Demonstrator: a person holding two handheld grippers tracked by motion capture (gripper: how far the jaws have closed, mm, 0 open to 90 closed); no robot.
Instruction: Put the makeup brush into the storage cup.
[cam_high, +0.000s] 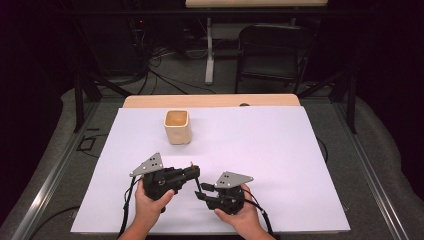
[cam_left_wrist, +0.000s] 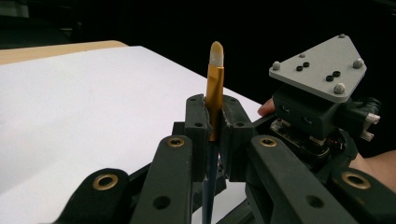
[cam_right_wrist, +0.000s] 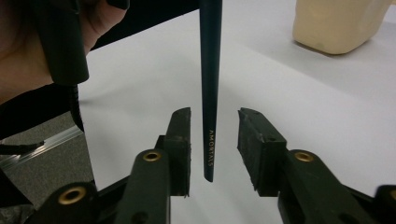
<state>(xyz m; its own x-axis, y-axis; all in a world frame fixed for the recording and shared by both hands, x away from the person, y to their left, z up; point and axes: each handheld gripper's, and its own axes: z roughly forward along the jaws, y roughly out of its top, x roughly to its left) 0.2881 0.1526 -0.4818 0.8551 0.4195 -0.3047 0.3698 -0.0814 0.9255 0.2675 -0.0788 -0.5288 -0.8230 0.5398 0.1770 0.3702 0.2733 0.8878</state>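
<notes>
A: Left gripper view showed the thin paintbrush with a dark blue handle, a gold metal ferrule and a pale tip clamped between the fingers of the left gripper. The tip pointed up and away from the hand.

B: And the other end of the brush?

A: In the right gripper view, the tapered handle end hung between the fingers of the right gripper. These stood apart, with a gap on each side, so they pressed nothing.

B: So the brush was carried by the left one alone?

A: Yes, I judged so. In the high view both grippers were close together, low over the white sheet on the bench, near the person's side.

B: Where was the cream square cup?

A: It stood upright farther back on the sheet, well apart from the brush. I could not tell what was inside it.

B: What was done, and what was left?

A: The brush was lifted and held firmly. If the cup was the goal, the carry there and the placing inside were not yet done.
</notes>
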